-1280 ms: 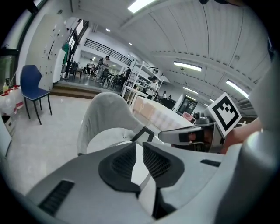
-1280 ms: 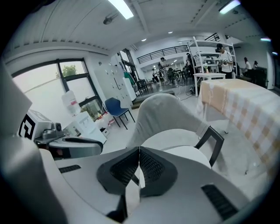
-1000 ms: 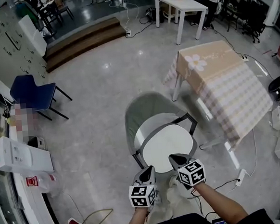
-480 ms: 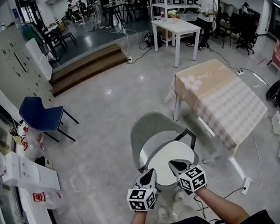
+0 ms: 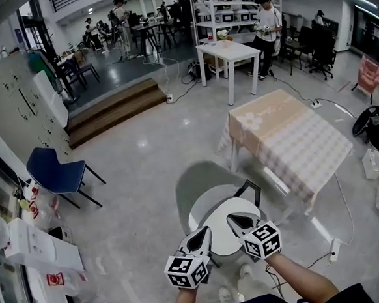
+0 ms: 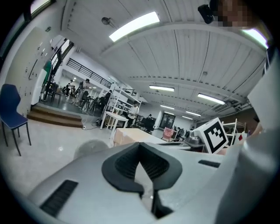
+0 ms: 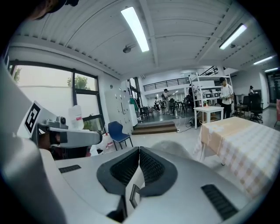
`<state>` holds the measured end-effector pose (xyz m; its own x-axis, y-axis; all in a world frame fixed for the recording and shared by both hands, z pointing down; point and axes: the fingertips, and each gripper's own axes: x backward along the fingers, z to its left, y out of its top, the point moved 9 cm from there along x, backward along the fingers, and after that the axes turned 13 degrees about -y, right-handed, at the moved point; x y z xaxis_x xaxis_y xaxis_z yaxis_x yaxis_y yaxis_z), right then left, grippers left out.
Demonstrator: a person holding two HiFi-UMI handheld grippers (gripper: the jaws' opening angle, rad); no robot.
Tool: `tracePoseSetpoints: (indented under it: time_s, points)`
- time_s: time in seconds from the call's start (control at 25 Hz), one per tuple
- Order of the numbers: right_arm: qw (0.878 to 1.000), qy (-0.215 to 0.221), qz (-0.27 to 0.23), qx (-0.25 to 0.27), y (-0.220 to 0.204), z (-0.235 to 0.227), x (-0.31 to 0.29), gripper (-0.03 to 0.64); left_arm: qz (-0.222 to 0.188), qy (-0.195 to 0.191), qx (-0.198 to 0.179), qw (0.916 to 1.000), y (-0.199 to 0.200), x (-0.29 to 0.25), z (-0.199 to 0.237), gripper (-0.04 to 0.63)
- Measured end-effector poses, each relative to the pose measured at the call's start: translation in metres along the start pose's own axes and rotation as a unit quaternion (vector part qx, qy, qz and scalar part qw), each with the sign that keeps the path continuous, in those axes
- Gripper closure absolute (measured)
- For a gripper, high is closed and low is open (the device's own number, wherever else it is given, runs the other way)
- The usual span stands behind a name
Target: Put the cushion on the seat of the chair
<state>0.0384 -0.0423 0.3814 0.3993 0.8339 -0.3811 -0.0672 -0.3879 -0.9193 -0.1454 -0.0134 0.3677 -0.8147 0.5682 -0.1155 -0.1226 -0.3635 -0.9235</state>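
Grey polished floor (image 5: 138, 158) takes up most of the head view. A table (image 5: 286, 140) under a checked cloth stands to the right of centre. Just beside its near left corner stands a grey chair (image 5: 198, 179), its backrest on the far side. The cushion (image 5: 215, 216), round and white, lies flat on the seat of that chair. A blue chair (image 5: 54, 174) stands well apart at the left, near the lockers.

Left gripper (image 5: 201, 235): jaws closed tip to tip, nothing between them, as the left gripper view confirms. Right gripper (image 5: 237, 221): jaws likewise closed on nothing in the right gripper view. Both are held side by side and, in the head view, overlap the cushion's near edge; neither grips it.
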Motion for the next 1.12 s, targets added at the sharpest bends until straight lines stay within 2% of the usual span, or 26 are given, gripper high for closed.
tracePoseSetpoints:
  time_s: [0.16, 0.52, 0.72, 1.12]
  points:
    - [1.000, -0.012, -0.015, 0.000, 0.004, 0.004, 0.009, 0.598, -0.001, -0.012, -0.015, 0.9998, 0.002, 0.006, -0.005, 0.591]
    - [0.999, -0.018, -0.036, -0.001, 0.011, 0.013, 0.016, 0.598, -0.001, -0.013, -0.042, 0.9990, 0.011, 0.014, -0.009, 0.591]
    - [0.999, -0.022, -0.045, 0.000, 0.023, 0.014, 0.023, 0.598, -0.024, -0.020, -0.030, 0.9991, 0.022, 0.018, -0.013, 0.591]
    - [0.997, -0.020, -0.070, -0.002, 0.028, 0.005, 0.066, 0.598, -0.037, -0.024, -0.030, 0.9986, 0.020, 0.012, -0.051, 0.591]
